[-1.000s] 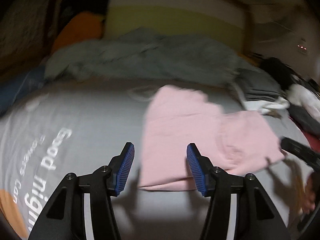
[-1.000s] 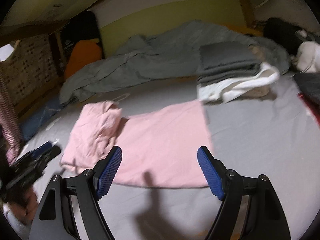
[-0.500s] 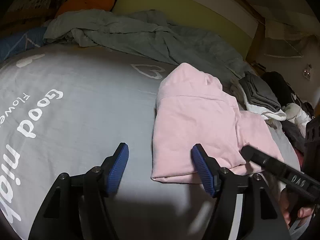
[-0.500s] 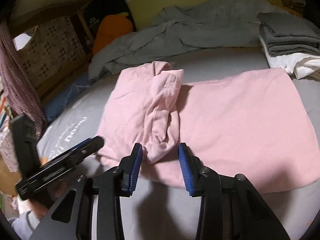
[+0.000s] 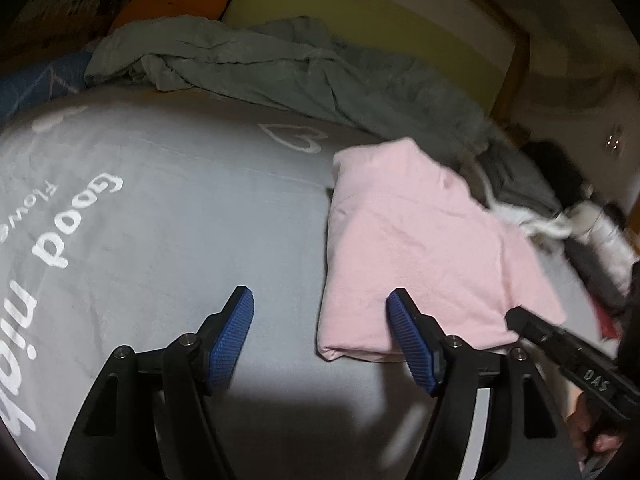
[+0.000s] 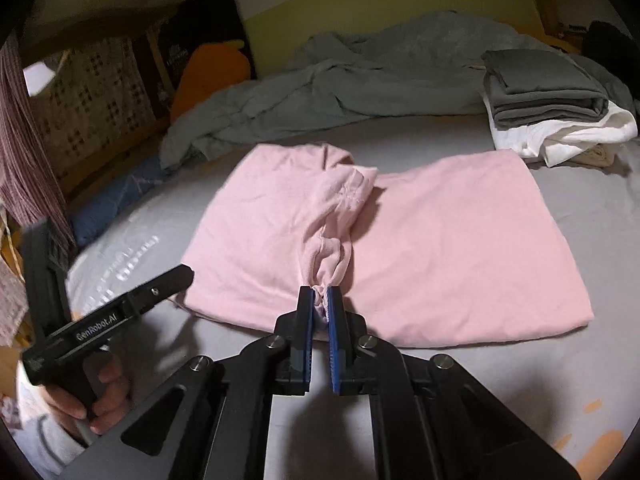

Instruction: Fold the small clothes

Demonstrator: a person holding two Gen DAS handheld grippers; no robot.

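A pink shirt (image 6: 440,240) lies partly folded on the grey bed sheet (image 6: 500,380). Its bunched sleeve (image 6: 332,240) runs down the middle toward me. My right gripper (image 6: 319,306) is shut on the sleeve's end, just above the shirt's near edge. In the left wrist view the pink shirt (image 5: 408,248) lies to the right. My left gripper (image 5: 320,332) is open and empty, its right finger (image 5: 412,344) over the shirt's near left corner. The right gripper's body (image 5: 576,364) shows at the right edge.
A crumpled grey-green blanket (image 6: 340,92) lies across the back of the bed. A stack of folded grey and white clothes (image 6: 552,108) sits at the back right. An orange cushion (image 6: 212,76) stands at the back left. The sheet carries white lettering (image 5: 76,220).
My right gripper has moved in and closed on the pink sleeve's end. My left gripper has drifted slightly left, staying open at the shirt's corner.
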